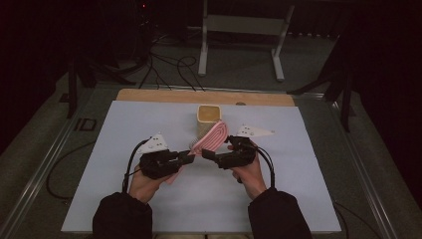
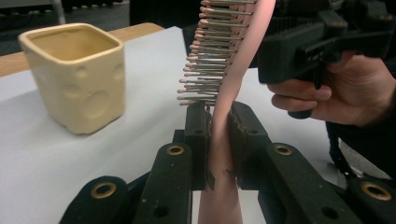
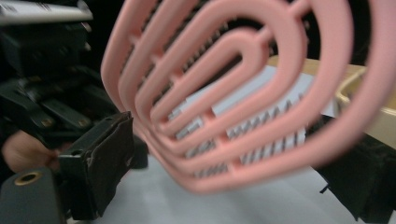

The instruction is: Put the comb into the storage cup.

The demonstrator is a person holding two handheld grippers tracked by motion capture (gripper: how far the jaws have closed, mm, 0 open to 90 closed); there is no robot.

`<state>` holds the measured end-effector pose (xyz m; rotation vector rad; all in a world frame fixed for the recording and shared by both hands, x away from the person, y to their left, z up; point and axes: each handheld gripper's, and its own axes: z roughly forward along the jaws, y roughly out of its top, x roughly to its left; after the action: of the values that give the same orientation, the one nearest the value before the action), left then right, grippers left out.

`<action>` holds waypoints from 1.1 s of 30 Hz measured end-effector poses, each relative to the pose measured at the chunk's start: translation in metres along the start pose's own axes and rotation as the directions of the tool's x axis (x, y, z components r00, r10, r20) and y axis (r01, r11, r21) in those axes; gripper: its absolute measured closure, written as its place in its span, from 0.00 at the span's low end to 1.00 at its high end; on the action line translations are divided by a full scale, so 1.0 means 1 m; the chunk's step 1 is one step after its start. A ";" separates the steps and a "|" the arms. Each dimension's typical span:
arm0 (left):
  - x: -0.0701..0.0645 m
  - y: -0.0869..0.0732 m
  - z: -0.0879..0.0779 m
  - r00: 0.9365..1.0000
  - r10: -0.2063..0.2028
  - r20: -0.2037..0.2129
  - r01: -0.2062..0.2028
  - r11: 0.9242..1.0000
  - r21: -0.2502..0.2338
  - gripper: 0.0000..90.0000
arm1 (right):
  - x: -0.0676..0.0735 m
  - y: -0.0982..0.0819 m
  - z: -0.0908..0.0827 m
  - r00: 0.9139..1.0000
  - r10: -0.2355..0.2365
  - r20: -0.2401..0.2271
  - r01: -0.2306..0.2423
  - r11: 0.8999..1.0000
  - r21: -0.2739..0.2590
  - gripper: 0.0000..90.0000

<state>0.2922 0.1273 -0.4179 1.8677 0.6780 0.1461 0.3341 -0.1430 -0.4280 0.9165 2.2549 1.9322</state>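
Pink hairbrush (image 2: pixel 243 51): handle clamped in left tongs (image 2: pixel 219 135); right tongs (image 3: pixel 224 154) apart, flanking its head. Cream cup (image 1: pixel 208 113) on table (image 1: pixel 124 194).

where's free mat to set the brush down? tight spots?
Free: the white mat left of the left gripper, the strip right of the right gripper out to the mat's edge, and the near band between the sleeves. Crowded: mid-mat, where both grippers meet at the pink hairbrush just before the cream cup.

You face a dim room: grey floor (image 1: pixel 239 64), white metal frame (image 1: pixel 242 30) at 12 o'clock, black cables (image 1: pixel 171 67) at 11 o'clock.
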 end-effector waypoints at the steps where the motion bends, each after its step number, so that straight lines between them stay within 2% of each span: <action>1: 0.000 0.000 0.001 1.000 0.000 0.013 0.000 1.000 -0.002 0.89 | 0.000 0.000 0.000 1.000 0.008 -0.013 -0.008 1.000 -0.009 0.10; 2: 0.000 0.000 0.001 1.000 0.000 0.013 0.000 1.000 -0.002 0.89 | 0.000 0.000 0.000 1.000 0.008 -0.013 -0.008 1.000 -0.009 0.10; 3: -0.001 -0.001 0.003 0.999 0.001 0.037 -0.001 1.000 0.000 0.89 | -0.001 0.001 -0.001 1.000 0.013 -0.026 -0.014 1.000 -0.019 0.10; 4: -0.001 -0.001 0.004 0.999 0.000 0.042 0.000 1.000 0.001 0.89 | 0.000 0.001 -0.001 0.999 0.010 -0.049 -0.012 0.999 -0.032 0.10; 7: 0.001 -0.003 0.007 0.996 -0.003 0.093 0.002 1.000 0.018 0.88 | 0.001 0.002 -0.003 0.998 0.005 -0.059 -0.008 0.999 -0.048 0.10; 8: 0.001 -0.003 0.008 0.995 -0.002 0.097 0.001 1.000 0.018 0.88 | 0.001 0.002 -0.003 0.998 0.006 -0.065 -0.010 0.999 -0.050 0.10; 11: 0.001 -0.004 0.009 0.997 -0.001 0.072 -0.001 0.999 0.036 0.88 | 0.001 0.002 -0.004 0.992 0.016 -0.122 -0.023 0.998 -0.058 0.13; 17: 0.000 -0.005 0.014 0.997 -0.001 0.079 -0.005 0.997 0.075 0.87 | 0.001 0.003 -0.007 0.987 0.026 -0.160 -0.042 0.994 -0.099 0.27; 20: 0.001 -0.005 0.014 0.995 -0.008 0.099 0.000 0.997 0.077 0.86 | 0.002 0.004 -0.008 0.986 0.005 -0.164 -0.022 0.995 -0.101 0.33; 21: 0.001 -0.005 0.013 0.995 -0.009 0.100 0.001 0.997 0.075 0.86 | 0.002 0.004 -0.009 0.986 0.000 -0.165 -0.018 0.994 -0.105 0.39; 25: 0.001 -0.004 0.012 0.993 -0.014 0.115 0.006 0.998 0.067 0.84 | 0.001 0.004 -0.012 0.979 0.007 -0.205 -0.032 0.992 -0.119 0.45; 33: 0.002 -0.004 0.012 0.993 -0.022 0.115 0.015 0.998 0.067 0.78 | 0.002 0.004 -0.015 0.972 -0.007 -0.234 -0.023 0.992 -0.125 0.60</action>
<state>0.2973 0.1197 -0.4267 1.9160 0.6262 0.0029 0.3283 -0.1555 -0.4205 0.7179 2.2117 2.2652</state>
